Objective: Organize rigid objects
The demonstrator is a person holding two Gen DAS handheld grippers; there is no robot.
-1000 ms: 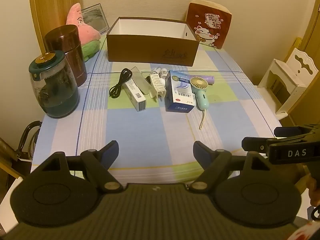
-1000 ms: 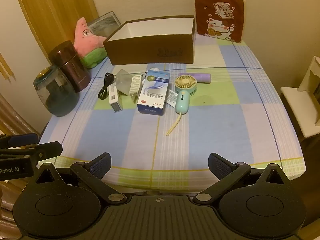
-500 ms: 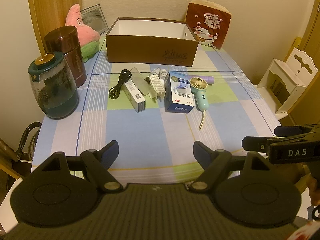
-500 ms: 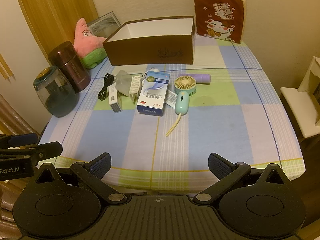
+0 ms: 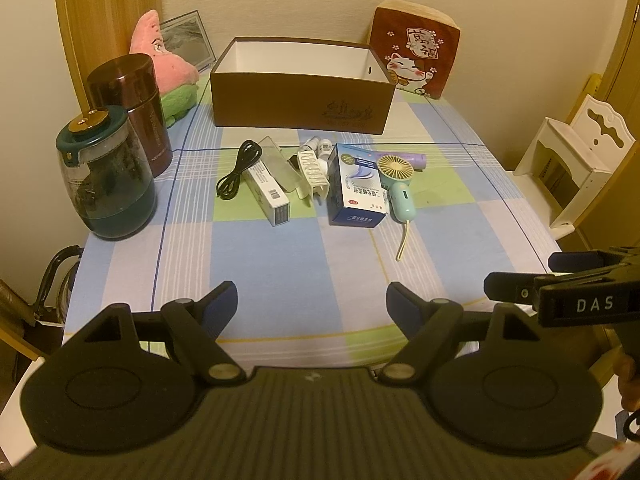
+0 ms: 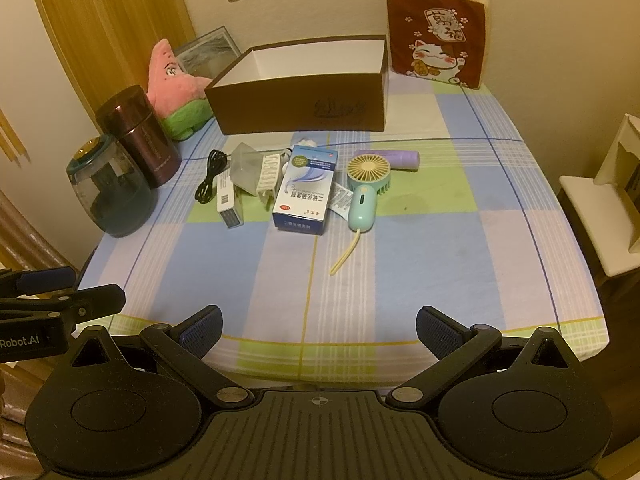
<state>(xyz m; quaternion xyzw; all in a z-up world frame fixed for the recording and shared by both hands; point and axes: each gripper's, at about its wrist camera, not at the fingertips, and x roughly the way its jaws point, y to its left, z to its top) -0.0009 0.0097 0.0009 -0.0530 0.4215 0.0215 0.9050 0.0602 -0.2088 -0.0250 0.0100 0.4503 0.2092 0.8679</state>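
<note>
A brown open box with a white inside stands at the back of the table. In front of it lie a black cable, a long white box, a clear case, a white clip, a blue-white medicine box, a mint handheld fan and a purple tube. My left gripper is open and empty at the table's near edge. My right gripper is open and empty, also at the near edge.
A teal-lidded glass kettle and a maroon flask stand at the left edge. A pink plush and a lucky-cat cushion lean at the back. A white shelf stands right of the table.
Both grippers have crept slightly forward toward the table. Nothing on the table has moved.
</note>
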